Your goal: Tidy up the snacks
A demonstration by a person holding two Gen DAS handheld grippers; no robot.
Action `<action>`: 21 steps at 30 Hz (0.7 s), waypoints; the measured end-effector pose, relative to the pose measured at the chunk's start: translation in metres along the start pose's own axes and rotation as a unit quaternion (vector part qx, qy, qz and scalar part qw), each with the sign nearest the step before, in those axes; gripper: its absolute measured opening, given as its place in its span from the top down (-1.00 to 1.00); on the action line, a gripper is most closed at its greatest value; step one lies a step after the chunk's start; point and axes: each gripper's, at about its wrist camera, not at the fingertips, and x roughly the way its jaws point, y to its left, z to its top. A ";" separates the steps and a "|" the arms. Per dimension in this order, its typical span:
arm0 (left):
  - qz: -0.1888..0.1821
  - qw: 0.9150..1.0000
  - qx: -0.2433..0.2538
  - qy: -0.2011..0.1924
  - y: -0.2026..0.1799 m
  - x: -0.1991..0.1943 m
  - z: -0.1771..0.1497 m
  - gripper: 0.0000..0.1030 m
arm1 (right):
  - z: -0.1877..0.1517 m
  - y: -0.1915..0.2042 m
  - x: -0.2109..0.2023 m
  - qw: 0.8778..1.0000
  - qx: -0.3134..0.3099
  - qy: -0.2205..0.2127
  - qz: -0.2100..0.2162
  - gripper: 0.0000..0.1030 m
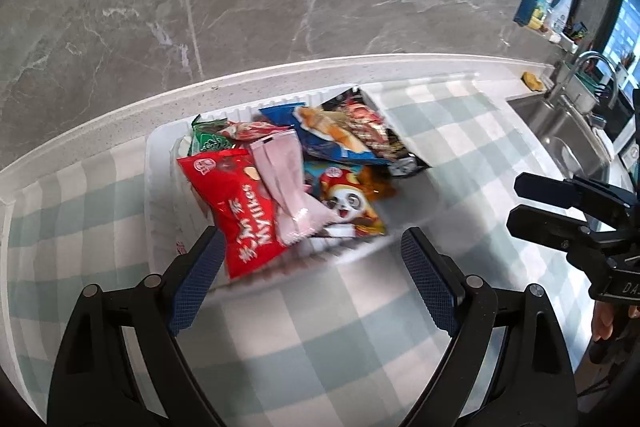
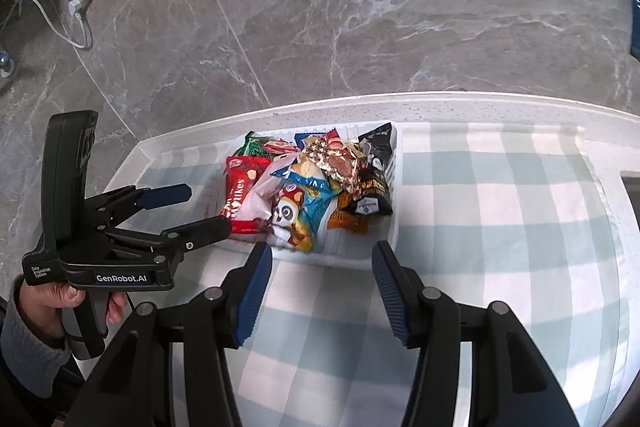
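Two claws in play, both hovering over the checked cloth (image 2: 500, 195) on the surface, and neither one is carrying anything. In the left wrist view the left claw (image 1: 316, 277) stands spread wide at the bottom of the frame, nothing between its blue pads, the near edge of the white tray (image 1: 160, 163) just beyond its tips. The snacks are all piled in that tray at the middle of the frame: a red packet (image 1: 236, 211) at the near left hanging over the rim, a pink packet (image 1: 286, 187) lying across it, a panda packet (image 1: 352, 205) to its right, a green packet (image 1: 210, 139) at the back left, and a blue packet (image 1: 332, 139) and a dark packet (image 1: 380, 135) at the back right. The right claw (image 1: 516, 201) shows at the right edge of that view, jaws parted and empty, with a sink (image 1: 560, 131) behind it in the upper right. Over to the right wrist view: the right claw's own fingers sit half spread at the bottom centre, bare cloth between them, the tray just ahead. A hand (image 2: 56, 301) at the lower left grips the left tool.
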 end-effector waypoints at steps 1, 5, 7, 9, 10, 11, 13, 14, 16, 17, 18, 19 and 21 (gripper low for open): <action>0.001 1.000 0.003 -0.003 -0.004 -0.005 -0.001 -0.74 | -0.002 0.000 -0.004 1.000 0.001 -0.002 0.000 -0.09; 0.002 1.000 0.008 -0.013 -0.020 -0.024 -0.008 -0.74 | -0.016 0.004 -0.026 1.000 0.003 -0.015 -0.002 -0.17; 0.004 1.000 0.010 -0.016 -0.026 -0.033 -0.011 -0.74 | -0.024 0.005 -0.036 1.000 0.004 -0.020 -0.002 -0.17; 0.006 1.000 0.013 -0.021 -0.034 -0.044 -0.017 -0.74 | -0.033 0.005 -0.046 1.000 0.008 -0.024 -0.001 -0.18; 0.007 1.000 0.015 -0.021 -0.036 -0.047 -0.019 -0.74 | -0.037 0.005 -0.050 1.000 0.010 -0.025 -0.001 -0.18; 0.008 1.000 0.017 -0.022 -0.041 -0.052 -0.022 -0.74 | -0.040 0.005 -0.053 1.000 0.012 -0.025 0.000 -0.19; 0.009 0.999 0.022 -0.025 -0.048 -0.060 -0.027 -0.74 | -0.048 0.005 -0.060 1.000 0.017 -0.026 0.001 -0.19; 0.009 0.999 0.024 -0.027 -0.053 -0.066 -0.031 -0.74 | -0.052 0.006 -0.064 0.999 0.018 -0.027 0.002 -0.19; 0.004 0.999 0.027 -0.026 -0.059 -0.073 -0.036 -0.74 | -0.059 0.006 -0.071 0.999 0.020 -0.028 0.002 -0.19; 0.004 0.999 0.029 -0.028 -0.065 -0.079 -0.040 -0.74 | -0.062 0.006 -0.074 0.999 0.021 -0.030 0.003 -0.19; 0.003 0.999 0.031 -0.028 -0.067 -0.082 -0.042 -0.74 | -0.066 0.007 -0.080 0.999 0.021 -0.032 0.002 -0.19; 0.004 0.999 0.033 -0.030 -0.072 -0.088 -0.045 -0.74 | -0.067 0.007 -0.083 0.999 0.021 -0.033 0.002 -0.20; 0.004 0.999 0.036 -0.032 -0.078 -0.094 -0.049 -0.74 | -0.073 0.008 -0.092 0.999 0.020 -0.037 -0.001 -0.26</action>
